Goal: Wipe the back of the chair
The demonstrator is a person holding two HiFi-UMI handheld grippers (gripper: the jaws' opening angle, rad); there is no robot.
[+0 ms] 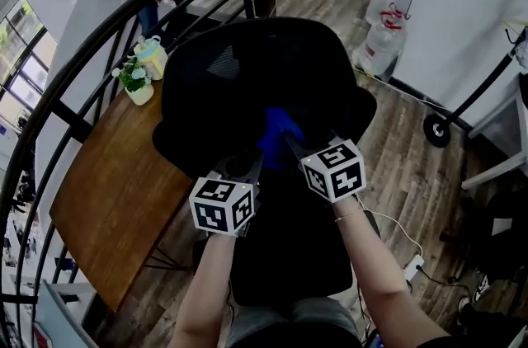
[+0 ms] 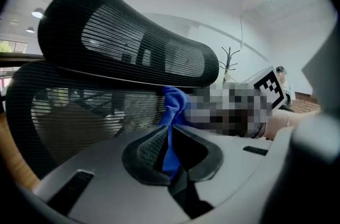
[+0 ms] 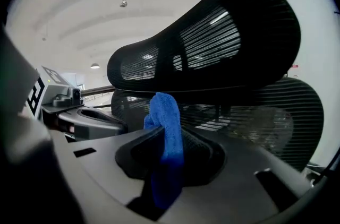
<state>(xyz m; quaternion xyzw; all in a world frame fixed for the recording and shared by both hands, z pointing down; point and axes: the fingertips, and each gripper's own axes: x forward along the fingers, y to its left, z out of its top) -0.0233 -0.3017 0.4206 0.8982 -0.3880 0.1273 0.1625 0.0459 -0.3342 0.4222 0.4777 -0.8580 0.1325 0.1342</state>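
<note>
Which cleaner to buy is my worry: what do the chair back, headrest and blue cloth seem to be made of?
The chair back looks like black woven mesh, matte, probably synthetic; light and the room behind show through its fine horizontal ribs. The headrest is the same see-through black mesh. The blue cloth is a soft, matte fabric with a fuzzy nap, likely microfibre; it bunches in soft folds.

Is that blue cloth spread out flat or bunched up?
Bunched up: the blue fleecy cloth stands in a crumpled wad, pinched by both the right tongs and the left tongs, before the black mesh chair back.
</note>
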